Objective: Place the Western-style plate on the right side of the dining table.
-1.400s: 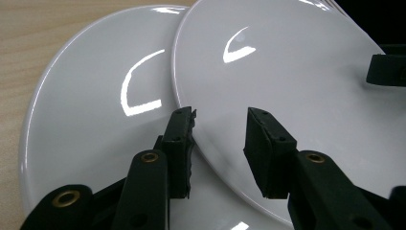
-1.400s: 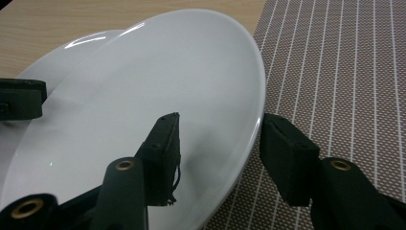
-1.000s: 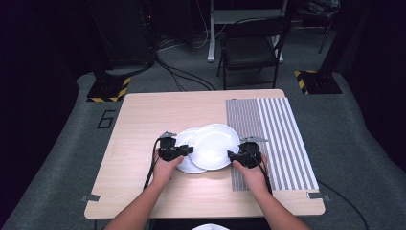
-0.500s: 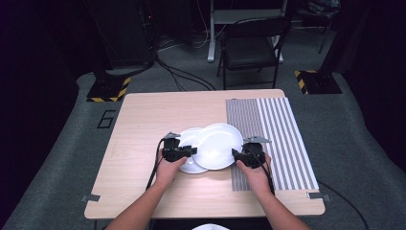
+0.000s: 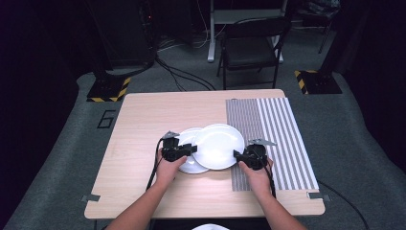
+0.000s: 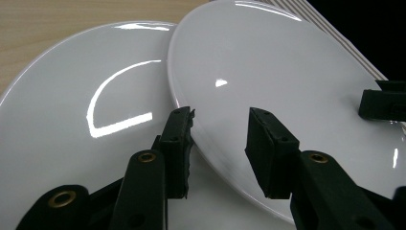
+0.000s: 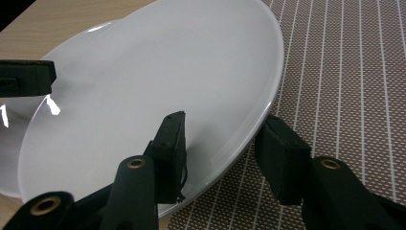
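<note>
Near the striped mat [image 5: 277,139], which covers the right part of the tabletop [image 5: 143,120], I have two white plates overlapping. My upper plate [image 5: 218,145] lies with its right edge over the mat's left border, and its left part rests across the lower plate [image 5: 187,158], which sits on bare wood farther from the mat.

On the mat side, my right tongs [image 5: 238,154] are clamped on the upper plate's rim. My right gripper view shows it plainly: one black jaw lies on top of the plate [image 7: 158,96] and the other sits beneath the rim, over the mat's [image 7: 349,72] dotted weave. That rim stands lifted off the mat, so the plate tilts.

On the side away from the mat, my left tongs [image 5: 193,149] grip the opposite rim of the same upper plate. In my left gripper view the plate's [image 6: 287,81] edge runs between the two jaws, narrow and pinching, one jaw above the lower plate [image 6: 72,105] and the other over the upper plate's face. The far tip of the right tongs [image 6: 383,103] shows at that plate's opposite edge.

Both my hands sit on the near side of the plates, the left hand [image 5: 167,167] off the mat and the right hand [image 5: 256,172] over the mat's near left corner, with cables trailing back along the forearms.
</note>
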A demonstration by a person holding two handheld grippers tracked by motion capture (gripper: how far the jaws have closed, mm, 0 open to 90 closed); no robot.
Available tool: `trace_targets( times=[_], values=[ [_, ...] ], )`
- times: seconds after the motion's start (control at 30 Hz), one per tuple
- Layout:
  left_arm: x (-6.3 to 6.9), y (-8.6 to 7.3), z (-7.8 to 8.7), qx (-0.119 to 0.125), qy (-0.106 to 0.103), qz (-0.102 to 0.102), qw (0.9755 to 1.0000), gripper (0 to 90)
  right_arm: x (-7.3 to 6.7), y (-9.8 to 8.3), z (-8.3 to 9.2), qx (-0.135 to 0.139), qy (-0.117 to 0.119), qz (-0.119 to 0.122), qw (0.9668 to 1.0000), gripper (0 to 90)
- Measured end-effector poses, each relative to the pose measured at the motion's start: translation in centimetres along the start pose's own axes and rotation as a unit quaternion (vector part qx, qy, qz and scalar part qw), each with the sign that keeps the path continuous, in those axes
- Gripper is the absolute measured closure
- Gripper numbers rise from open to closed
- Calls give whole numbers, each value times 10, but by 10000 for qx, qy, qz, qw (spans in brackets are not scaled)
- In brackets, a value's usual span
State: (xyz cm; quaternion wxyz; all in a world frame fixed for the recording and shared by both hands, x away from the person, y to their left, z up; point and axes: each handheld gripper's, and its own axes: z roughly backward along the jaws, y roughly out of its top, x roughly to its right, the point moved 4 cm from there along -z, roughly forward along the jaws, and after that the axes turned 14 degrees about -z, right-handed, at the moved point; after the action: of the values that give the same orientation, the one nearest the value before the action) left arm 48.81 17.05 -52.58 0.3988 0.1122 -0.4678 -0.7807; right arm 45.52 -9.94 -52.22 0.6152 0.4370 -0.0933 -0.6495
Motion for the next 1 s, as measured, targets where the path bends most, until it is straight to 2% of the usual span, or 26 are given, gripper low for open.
trace_targets(
  times=[0.17, 0.4, 0.57, 0.77, 1.0],
  values=[
    [-1, -3, -1, -188, 44, 35, 9998, 610, 4, -3, -1, -45, 64, -152, 9999, 536],
    [4, -6, -4, -207, 20, 14, 9998, 571, 6, -5, -2, -28, 84, -194, 9998, 531],
    [11, -7, -8, -234, -33, 79, 9997, 550, 6, -7, -1, 10, 92, -192, 9998, 531],
    [16, -8, -11, -181, 15, 90, 9998, 514, 6, -11, -1, 22, 113, -227, 9997, 515],
    [19, -10, -14, -192, -7, 148, 9997, 473, 1, -14, 0, 53, 66, -122, 9999, 479]
  ],
)
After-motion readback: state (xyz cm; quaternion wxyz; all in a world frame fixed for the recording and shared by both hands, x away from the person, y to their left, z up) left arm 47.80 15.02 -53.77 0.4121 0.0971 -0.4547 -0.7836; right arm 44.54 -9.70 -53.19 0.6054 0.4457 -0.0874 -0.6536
